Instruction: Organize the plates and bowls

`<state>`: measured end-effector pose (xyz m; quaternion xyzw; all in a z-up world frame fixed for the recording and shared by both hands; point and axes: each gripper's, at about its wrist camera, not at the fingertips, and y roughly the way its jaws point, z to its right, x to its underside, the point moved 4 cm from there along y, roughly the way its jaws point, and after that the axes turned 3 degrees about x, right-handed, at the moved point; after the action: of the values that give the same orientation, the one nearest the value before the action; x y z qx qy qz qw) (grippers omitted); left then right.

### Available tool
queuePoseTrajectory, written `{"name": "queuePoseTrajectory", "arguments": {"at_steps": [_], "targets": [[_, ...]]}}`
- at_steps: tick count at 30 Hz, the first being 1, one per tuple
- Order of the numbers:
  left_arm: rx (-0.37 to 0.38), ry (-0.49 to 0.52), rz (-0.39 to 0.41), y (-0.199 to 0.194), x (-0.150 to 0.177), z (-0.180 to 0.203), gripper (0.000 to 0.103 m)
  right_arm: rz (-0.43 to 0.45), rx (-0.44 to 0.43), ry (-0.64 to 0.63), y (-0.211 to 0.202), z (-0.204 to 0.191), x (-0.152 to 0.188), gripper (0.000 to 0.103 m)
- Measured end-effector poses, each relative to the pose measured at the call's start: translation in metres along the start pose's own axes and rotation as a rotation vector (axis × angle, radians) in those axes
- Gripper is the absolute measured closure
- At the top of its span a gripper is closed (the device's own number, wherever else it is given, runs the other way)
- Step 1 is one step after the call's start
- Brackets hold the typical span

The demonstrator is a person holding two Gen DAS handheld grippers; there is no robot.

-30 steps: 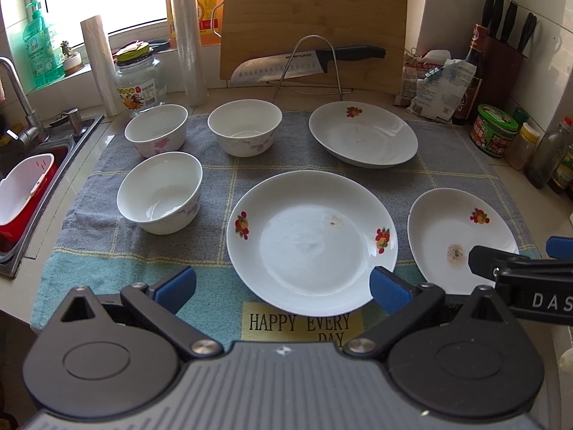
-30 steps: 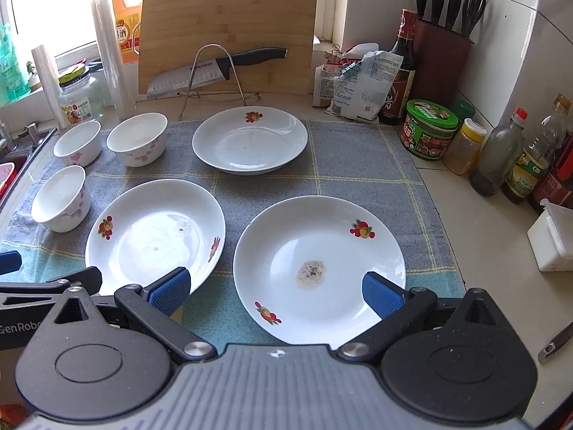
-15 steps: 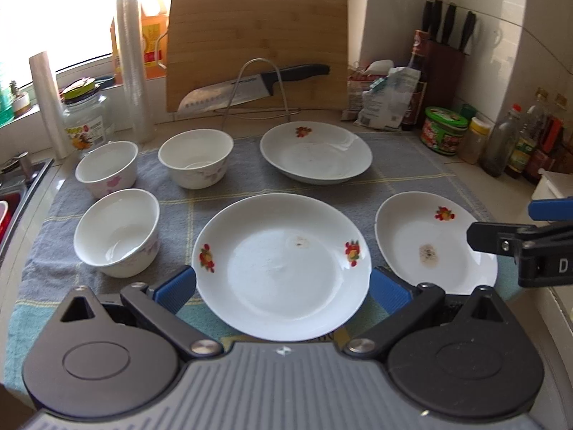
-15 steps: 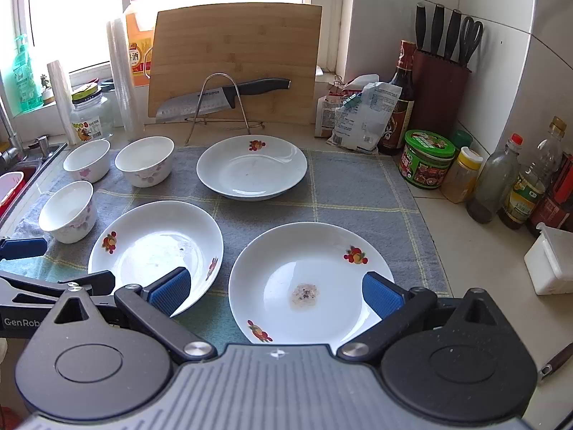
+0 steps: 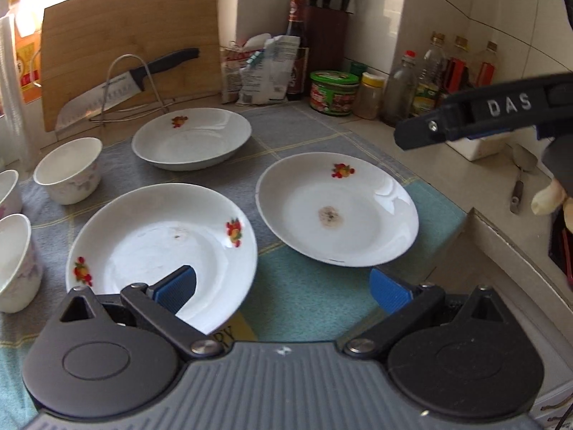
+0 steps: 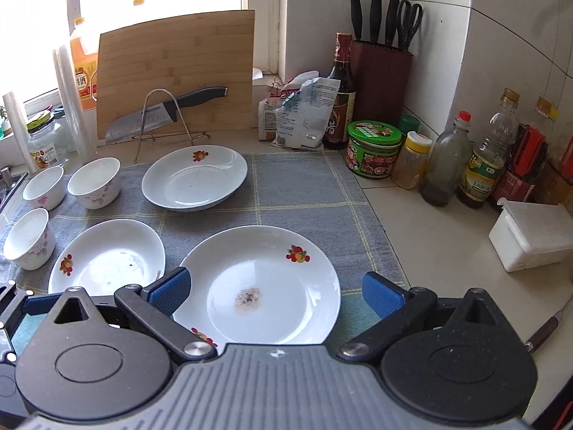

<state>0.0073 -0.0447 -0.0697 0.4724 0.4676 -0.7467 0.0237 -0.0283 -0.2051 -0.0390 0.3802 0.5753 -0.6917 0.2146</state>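
Plates sit on the towel (image 6: 308,193): stained plate (image 6: 272,283) nearest the wide-open right gripper (image 6: 274,292), second plate (image 5: 161,247) under the open left gripper (image 5: 283,288), third plate (image 6: 195,177) behind, 3 bowls (image 6: 94,182) left.

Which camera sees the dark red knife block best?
The right wrist view: the dark red knife block shows whole, with knives and scissors. The left wrist view shows it farther off, partly behind a bottle.
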Motion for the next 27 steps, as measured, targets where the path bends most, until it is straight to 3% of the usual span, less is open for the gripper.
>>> {"name": "queuePoseTrajectory", "arguments": {"at_steps": [6, 14, 23, 27], "targets": [[0.031, 0.046, -0.063, 0.036, 0.008, 0.028, 0.001, -0.015, -0.015, -0.027, 0.022, 0.020, -0.008, 0.000], [-0.025, 0.025, -0.079, 0.076, 0.013, 0.048, 0.001, -0.067, -0.061, -0.074, 0.067, 0.049, -0.021, 0.000], [-0.103, -0.001, -0.062, 0.099, 0.011, 0.050, 0.001, -0.129, -0.191, -0.144, 0.113, 0.055, -0.027, 0.000], [-0.103, 0.013, -0.057, 0.102, 0.009, 0.051, 0.000, -0.139, -0.250, -0.174, 0.132, 0.052, -0.031, 0.000]]}}
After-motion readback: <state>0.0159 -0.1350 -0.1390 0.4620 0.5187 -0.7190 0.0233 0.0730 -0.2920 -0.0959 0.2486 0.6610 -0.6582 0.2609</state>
